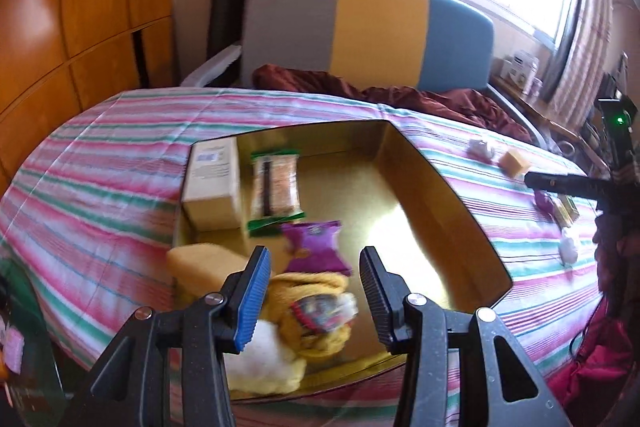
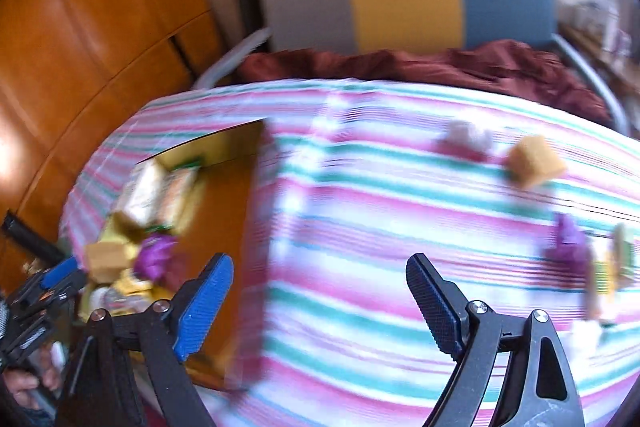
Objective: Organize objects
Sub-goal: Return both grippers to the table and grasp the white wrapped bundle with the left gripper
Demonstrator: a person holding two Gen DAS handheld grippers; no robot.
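Nearest, the left gripper (image 1: 314, 293) hangs with jaws apart and empty over the gold box (image 1: 424, 163), which holds a beige carton (image 1: 212, 187) at ten o'clock, a snack bar (image 1: 276, 189), a purple packet (image 1: 316, 247) and a yellow plush (image 1: 316, 307). Rightward, the right gripper (image 2: 320, 303) also has jaws apart and empty above open striped bedspread (image 2: 360, 235), with a yellow sponge (image 2: 534, 161) loose at two o'clock.

The bed cover (image 1: 120, 163) has stripes of pink, green, white and a little blue. The box (image 1: 448, 195) on it is shiny gold inside. In the box lie a tan carton (image 1: 212, 183) at 10 o'clock, a snack pack (image 1: 276, 187) with green ends beside it, a purple packet (image 1: 316, 245) in the middle, and a yellow sponge (image 1: 200, 261) at 8 o'clock. The headboard (image 1: 376, 27) at 12 o'clock is grey, yellow and blue. The blanket (image 1: 400, 95) is dark red. The cupboard (image 1: 80, 7) at 9 o'clock is orange-brown. One finger pad (image 1: 252, 299) is blue.
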